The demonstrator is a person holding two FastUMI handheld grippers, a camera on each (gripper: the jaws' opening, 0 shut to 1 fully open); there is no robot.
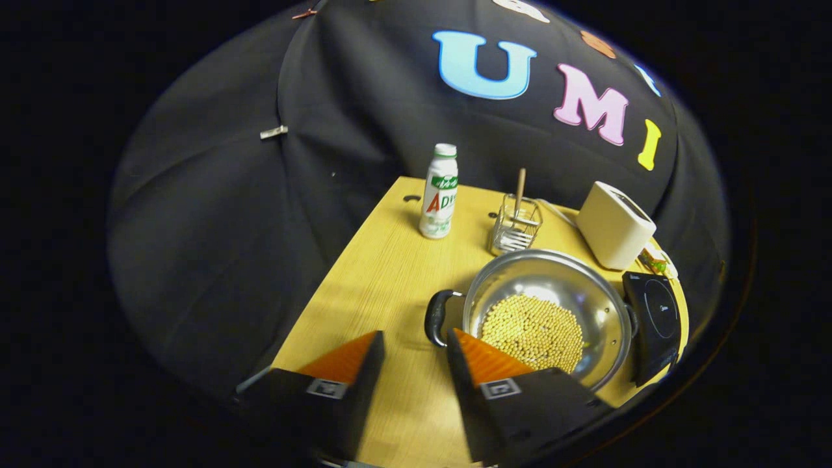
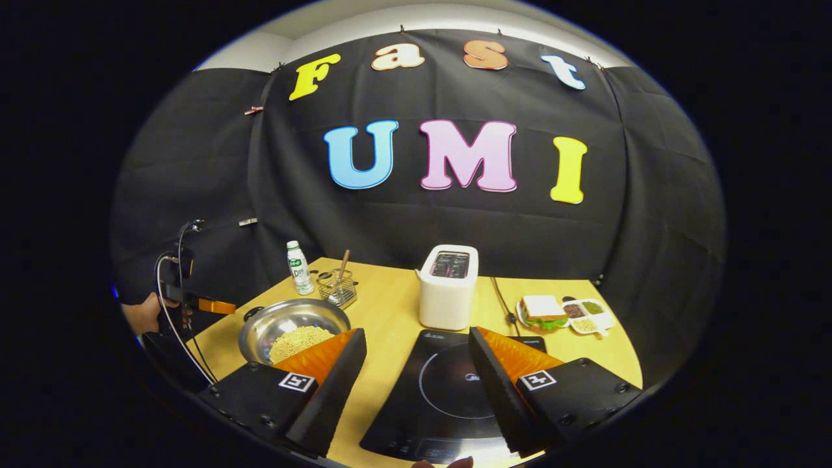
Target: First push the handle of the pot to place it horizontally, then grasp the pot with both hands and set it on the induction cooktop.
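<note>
A steel pot (image 1: pixel 549 312) (image 2: pixel 292 328) holding yellow beans sits on the wooden table, its black handle (image 1: pixel 437 317) turned toward me in the left gripper view. The black induction cooktop (image 1: pixel 656 325) (image 2: pixel 442 396) lies just beyond the pot's far side. My left gripper (image 1: pixel 416 341) is open, its fingertips close to the near handle, one on either side of it. My right gripper (image 2: pixel 416 338) is open above the cooktop, with nothing between its fingers. The left gripper (image 2: pixel 218 305), held by a hand, also appears at the left of the right gripper view.
A white bottle (image 1: pixel 439 192) (image 2: pixel 299 268) and a wire holder (image 1: pixel 515 224) (image 2: pixel 338 286) with a wooden stick stand behind the pot. A white toaster (image 1: pixel 614 224) (image 2: pixel 448 286) sits behind the cooktop. A plate with a sandwich (image 2: pixel 543 311) and a snack tray (image 2: pixel 585 315) lie at the back right.
</note>
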